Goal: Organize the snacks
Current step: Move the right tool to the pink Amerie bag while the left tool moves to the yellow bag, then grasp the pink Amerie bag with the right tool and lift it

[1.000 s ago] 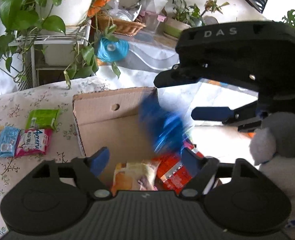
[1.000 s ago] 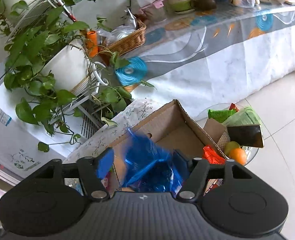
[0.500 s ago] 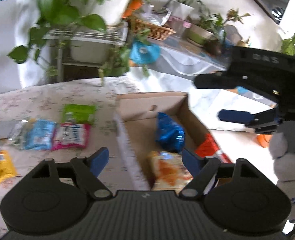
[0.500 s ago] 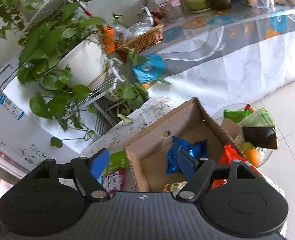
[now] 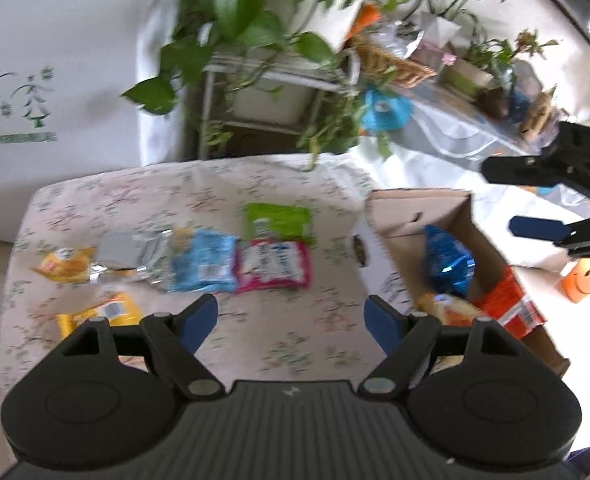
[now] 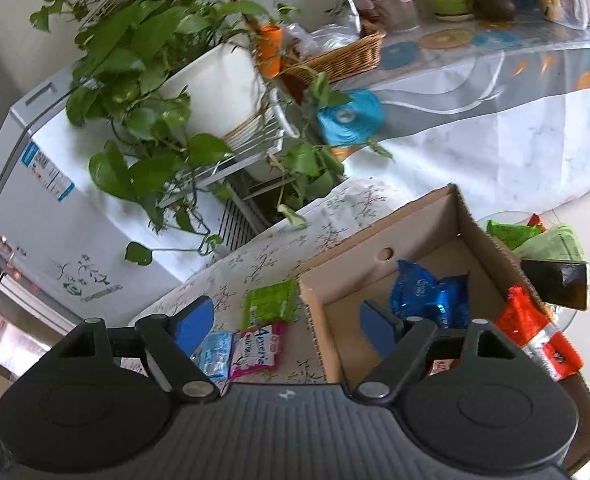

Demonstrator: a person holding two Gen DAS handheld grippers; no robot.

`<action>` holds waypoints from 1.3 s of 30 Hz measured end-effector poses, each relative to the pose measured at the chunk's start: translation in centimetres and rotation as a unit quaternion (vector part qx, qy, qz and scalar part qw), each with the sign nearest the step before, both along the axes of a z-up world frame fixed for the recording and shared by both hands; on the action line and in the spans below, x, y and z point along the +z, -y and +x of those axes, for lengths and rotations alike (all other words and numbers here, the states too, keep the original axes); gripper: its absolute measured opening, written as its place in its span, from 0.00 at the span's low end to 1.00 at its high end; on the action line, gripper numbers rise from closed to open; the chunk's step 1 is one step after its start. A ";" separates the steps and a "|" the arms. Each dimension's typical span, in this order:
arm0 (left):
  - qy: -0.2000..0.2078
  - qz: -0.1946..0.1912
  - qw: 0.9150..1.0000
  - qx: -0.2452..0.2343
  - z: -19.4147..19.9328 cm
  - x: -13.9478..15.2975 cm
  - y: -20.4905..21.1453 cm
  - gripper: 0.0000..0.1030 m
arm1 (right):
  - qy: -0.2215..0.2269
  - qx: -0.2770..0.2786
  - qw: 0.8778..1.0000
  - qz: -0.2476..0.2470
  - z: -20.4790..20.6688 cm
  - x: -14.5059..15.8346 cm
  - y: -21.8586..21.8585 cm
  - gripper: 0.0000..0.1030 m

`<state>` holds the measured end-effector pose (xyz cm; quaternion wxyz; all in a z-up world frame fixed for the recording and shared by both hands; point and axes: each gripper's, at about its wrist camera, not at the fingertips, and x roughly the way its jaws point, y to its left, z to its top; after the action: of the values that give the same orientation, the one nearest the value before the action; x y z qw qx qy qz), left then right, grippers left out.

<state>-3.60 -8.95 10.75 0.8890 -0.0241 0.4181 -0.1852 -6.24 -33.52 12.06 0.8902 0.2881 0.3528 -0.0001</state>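
Observation:
A cardboard box (image 5: 415,206) (image 6: 375,248) stands at the right end of a floral-cloth table (image 5: 199,184). Inside it lie a blue foil bag (image 5: 447,258) (image 6: 427,292), an orange-red pack (image 5: 509,306) (image 6: 535,332) and a pale orange pack (image 5: 451,312). On the cloth lie a green packet (image 5: 277,222) (image 6: 269,304), a pink packet (image 5: 273,266) (image 6: 257,350), a light blue packet (image 5: 203,266) (image 6: 215,354), a silver one (image 5: 133,252) and yellow ones (image 5: 65,268). My left gripper (image 5: 291,320) hangs open above the cloth, empty. My right gripper (image 6: 285,326), its jaws opening and empty, hovers over the box's left wall.
Leafy potted plants on a wire rack (image 6: 199,92) stand behind the table. A long covered counter (image 6: 495,112) with a wicker basket (image 6: 343,56) runs to the right. A low glass table (image 6: 543,248) with fruit and bags sits beyond the box. A white appliance (image 5: 55,92) stands at the left.
The blue foil bag left the right gripper's jaws and now lies in the box; those jaws have spread. My left gripper swung left from over the box to over the packets on the cloth.

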 end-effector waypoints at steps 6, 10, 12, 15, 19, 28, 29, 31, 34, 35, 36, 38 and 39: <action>-0.027 0.022 0.999 0.037 1.5 -1.2 -4.5 0.78 | -0.004 0.025 1.000 -0.004 0.9 -0.2 -1.7 0.82; -0.038 0.023 0.997 0.069 2.5 -1.9 -7.3 0.78 | -0.004 0.045 0.999 -0.007 1.5 -0.3 -3.0 0.82; -0.042 0.025 0.995 0.085 3.0 -2.1 -8.4 0.78 | -0.007 0.054 0.998 -0.008 1.9 -0.4 -3.7 0.82; -0.043 0.025 0.994 0.100 3.7 -2.3 -9.7 0.80 | -0.012 0.067 0.998 -0.008 2.4 -0.7 -4.6 0.82; -0.053 0.018 0.992 0.117 4.6 -2.9 -11.0 0.87 | -0.025 0.083 0.996 0.016 3.2 -1.5 -5.4 0.82; -0.104 0.013 0.984 0.144 7.6 -5.8 -12.5 0.88 | -0.068 0.096 0.990 0.082 5.8 -4.2 -6.9 0.82; -0.108 0.018 0.984 0.143 7.7 -6.2 -12.4 0.88 | -0.074 0.093 0.989 0.086 6.3 -4.6 -7.0 0.82; -0.108 0.034 0.984 0.136 8.1 -7.1 -11.8 0.88 | -0.084 0.090 0.988 0.089 7.0 -5.1 -7.4 0.82; -0.113 0.042 0.984 0.131 8.6 -8.1 -11.3 0.88 | -0.100 0.093 0.987 0.084 8.1 -5.9 -8.2 0.82; -0.116 0.042 0.984 0.131 8.8 -8.4 -11.2 0.88 | -0.104 0.095 0.987 0.080 8.4 -6.1 -8.6 0.82; -0.119 0.045 0.983 0.130 8.9 -8.7 -11.1 0.88 | -0.108 0.097 0.986 0.077 8.8 -6.3 -8.8 0.82; -0.124 0.053 0.983 0.128 9.2 -9.3 -10.8 0.88 | -0.113 0.106 0.985 0.076 9.4 -6.7 -9.4 0.82; -0.126 0.055 0.982 0.128 9.4 -9.6 -10.7 0.88 | -0.114 0.109 0.985 0.076 9.7 -6.8 -9.6 0.82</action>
<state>5.81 1.76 1.14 0.8455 -0.0519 0.5297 -0.0419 3.41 -23.87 5.21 0.8146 0.3125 0.4801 0.0910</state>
